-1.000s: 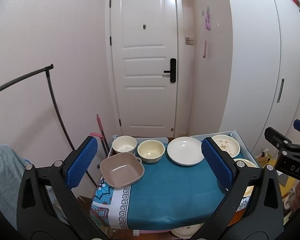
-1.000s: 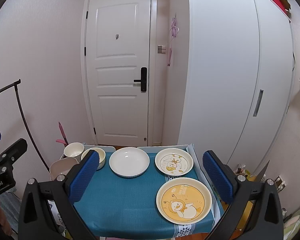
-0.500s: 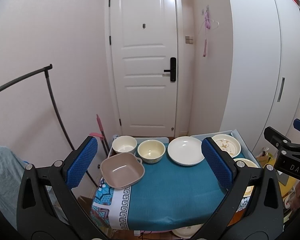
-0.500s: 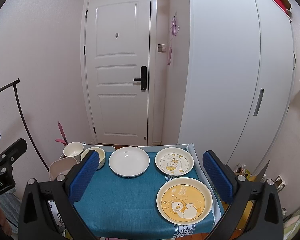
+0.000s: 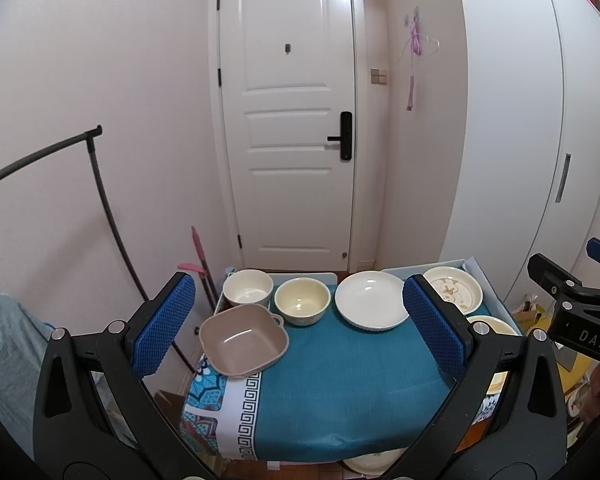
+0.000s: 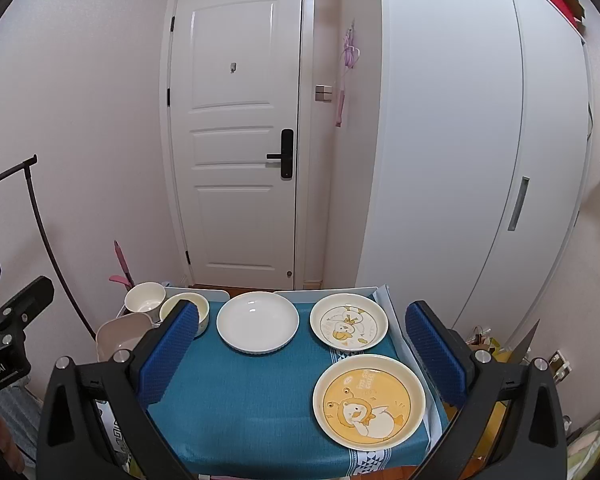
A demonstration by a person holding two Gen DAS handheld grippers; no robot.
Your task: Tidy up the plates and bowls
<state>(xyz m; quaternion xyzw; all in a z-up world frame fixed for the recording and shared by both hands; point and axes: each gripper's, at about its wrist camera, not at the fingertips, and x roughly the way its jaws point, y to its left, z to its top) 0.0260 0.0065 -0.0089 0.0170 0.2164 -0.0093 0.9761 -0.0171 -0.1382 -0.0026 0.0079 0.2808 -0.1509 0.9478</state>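
A small table with a teal cloth point(image 5: 332, 380) holds the dishes. At the left stand a square tan bowl point(image 5: 244, 340), a white bowl point(image 5: 248, 288) and a cream bowl point(image 5: 302, 301). A plain white plate point(image 5: 371, 299) lies at the back middle, also in the right wrist view point(image 6: 257, 322). A cartoon plate with a white centre point(image 6: 349, 322) and a yellow cartoon plate point(image 6: 369, 401) lie at the right. My left gripper point(image 5: 300, 324) is open and empty, above the table's front. My right gripper point(image 6: 300, 352) is open and empty, above the table.
A white door point(image 5: 288, 120) is behind the table. White wardrobe doors point(image 6: 480, 140) run along the right. A black curved rack point(image 5: 100, 184) and a pink-handled tool point(image 5: 198, 256) stand at the left. Another plate point(image 5: 374, 463) shows under the table's front edge.
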